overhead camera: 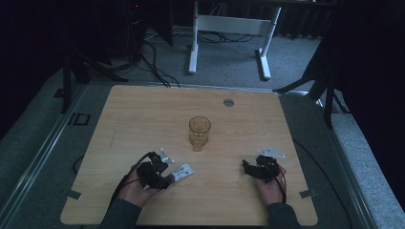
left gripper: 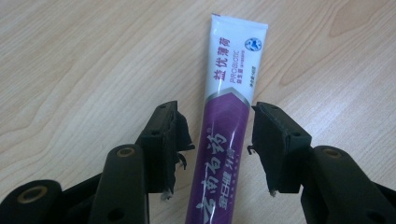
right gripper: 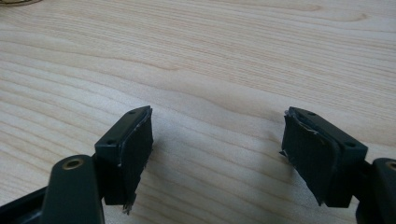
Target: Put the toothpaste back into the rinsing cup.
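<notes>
A purple and white toothpaste tube (left gripper: 228,93) lies flat on the wooden table (overhead camera: 143,119); from above the tube (overhead camera: 183,171) sits at the front left. My left gripper (left gripper: 217,112) straddles its purple part, jaws open, with a gap of bare wood on either side of the tube. In the high view the left gripper (overhead camera: 167,177) is low over the tube's near end. My right gripper (overhead camera: 245,167) rests at the front right, and its own view shows the right gripper (right gripper: 217,116) wide open over bare wood, nothing between its pads.
An amber glass cup (overhead camera: 199,130) stands upright in the middle of the table, beyond both hands. A small grey round disc (overhead camera: 229,102) sits in the tabletop near the far edge. White desk legs (overhead camera: 193,45) and cables lie on the floor behind.
</notes>
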The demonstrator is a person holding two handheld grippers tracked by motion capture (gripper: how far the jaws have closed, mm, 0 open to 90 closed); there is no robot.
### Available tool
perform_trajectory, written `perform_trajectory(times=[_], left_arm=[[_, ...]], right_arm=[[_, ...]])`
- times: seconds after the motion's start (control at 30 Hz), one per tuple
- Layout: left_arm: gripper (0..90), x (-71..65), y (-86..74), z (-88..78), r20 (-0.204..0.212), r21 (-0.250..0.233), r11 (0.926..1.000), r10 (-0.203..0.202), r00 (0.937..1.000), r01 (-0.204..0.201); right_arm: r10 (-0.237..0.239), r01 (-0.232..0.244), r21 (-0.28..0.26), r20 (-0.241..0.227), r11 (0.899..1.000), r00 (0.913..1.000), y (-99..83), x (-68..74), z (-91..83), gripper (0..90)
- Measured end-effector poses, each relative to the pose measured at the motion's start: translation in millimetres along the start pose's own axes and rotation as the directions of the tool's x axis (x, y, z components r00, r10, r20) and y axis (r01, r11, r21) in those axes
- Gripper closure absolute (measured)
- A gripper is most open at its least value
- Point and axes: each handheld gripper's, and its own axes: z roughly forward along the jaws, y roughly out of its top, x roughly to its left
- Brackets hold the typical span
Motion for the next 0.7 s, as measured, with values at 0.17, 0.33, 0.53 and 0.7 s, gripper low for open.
perform_trajectory(times=[0.17, 0.33, 0.53, 0.7], left_arm=[[50.6, -2.2, 1.6, 2.5, 0.000, 0.027, 0.9996, 0.013, 0.9999, -0.013], [50.3, -3.4, 2.7, 4.7, 0.000, 0.054, 0.9984, 0.020, 0.9998, -0.020], [50.0, -4.6, 4.9, 5.7, -0.004, 0.081, 0.9965, 0.023, 0.9997, -0.022], [49.4, -5.4, 7.8, 6.5, -0.004, 0.094, 0.9952, 0.027, 0.9996, -0.026]], right_arm=[[0.000, 0.000, 0.000, 0.000, 1.000, 1.0000, 0.0, 0.0, 0.0, 24.6], [0.000, 0.000, 0.000, 0.000, 1.000, 1.0000, 0.0, 0.0, 0.0, 24.6], [0.000, 0.000, 0.000, 0.000, 1.000, 1.0000, 0.0, 0.0, 0.0, 24.7], [0.000, 0.000, 0.000, 0.000, 1.000, 1.0000, 0.0, 0.0, 0.0, 24.7]])
